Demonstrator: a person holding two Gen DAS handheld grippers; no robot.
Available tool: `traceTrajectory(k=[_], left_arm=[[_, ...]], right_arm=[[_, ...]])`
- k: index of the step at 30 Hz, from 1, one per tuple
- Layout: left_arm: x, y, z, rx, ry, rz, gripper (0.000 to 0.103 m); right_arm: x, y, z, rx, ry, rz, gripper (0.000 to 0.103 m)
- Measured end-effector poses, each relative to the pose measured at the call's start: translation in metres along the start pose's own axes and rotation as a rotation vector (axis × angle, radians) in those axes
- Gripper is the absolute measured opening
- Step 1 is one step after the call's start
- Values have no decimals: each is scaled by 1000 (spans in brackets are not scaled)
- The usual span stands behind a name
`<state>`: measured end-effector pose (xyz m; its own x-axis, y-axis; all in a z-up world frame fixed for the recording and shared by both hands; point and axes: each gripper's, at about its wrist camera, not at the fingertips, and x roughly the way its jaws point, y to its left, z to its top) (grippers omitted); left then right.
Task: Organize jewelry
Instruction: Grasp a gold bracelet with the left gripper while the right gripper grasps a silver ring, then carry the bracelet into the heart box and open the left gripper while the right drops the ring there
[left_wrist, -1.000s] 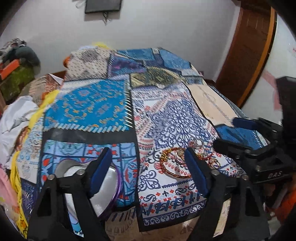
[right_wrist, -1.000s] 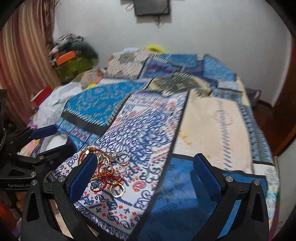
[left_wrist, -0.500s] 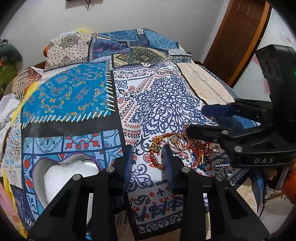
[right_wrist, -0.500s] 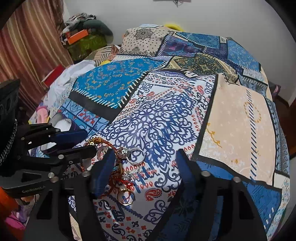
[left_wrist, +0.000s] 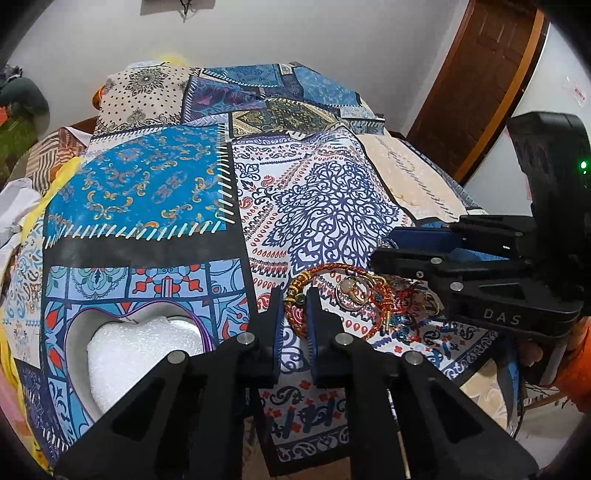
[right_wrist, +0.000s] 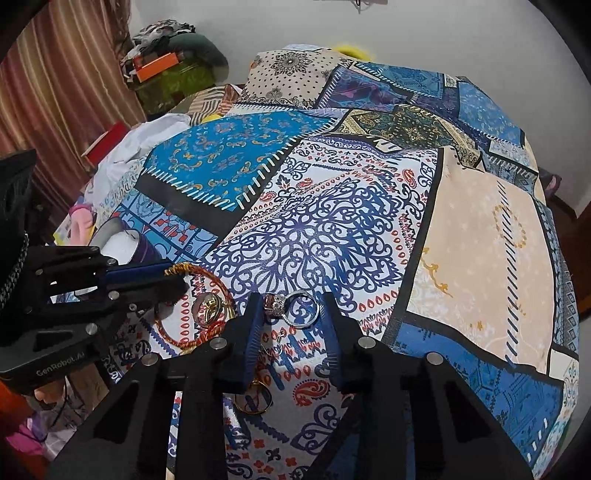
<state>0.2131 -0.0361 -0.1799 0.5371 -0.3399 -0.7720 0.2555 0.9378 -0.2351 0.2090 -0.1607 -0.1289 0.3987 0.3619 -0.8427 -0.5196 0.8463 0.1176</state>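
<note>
While both tools work over the patchwork bedspread (left_wrist: 325, 206), the left gripper (left_wrist: 296, 301) stands narrowed to a slim gap with the beaded end of a red-and-gold bangle (left_wrist: 334, 271) between its pads; actual contact cannot be confirmed. Right gripper (right_wrist: 291, 314) is partly open, straddling a silver ring (right_wrist: 301, 309) without touching it. A heart-shaped box (left_wrist: 144, 343) with white foam lies left of the jewelry.
</note>
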Motion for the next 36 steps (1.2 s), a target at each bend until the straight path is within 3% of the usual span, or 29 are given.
traceTrajectory(k=[6,21,36], left_arm=[[-19,-10,3,35,-50,24,10],[-88,-33,5,84,-190,44,10],[-145,-5,-11,48,-277,123,10]], right_arm=[[-10,2,0,19,-23,9,28],[-79,21,6,11,-184,-55,28],[-95,72,14,-51,-269,-24,28]])
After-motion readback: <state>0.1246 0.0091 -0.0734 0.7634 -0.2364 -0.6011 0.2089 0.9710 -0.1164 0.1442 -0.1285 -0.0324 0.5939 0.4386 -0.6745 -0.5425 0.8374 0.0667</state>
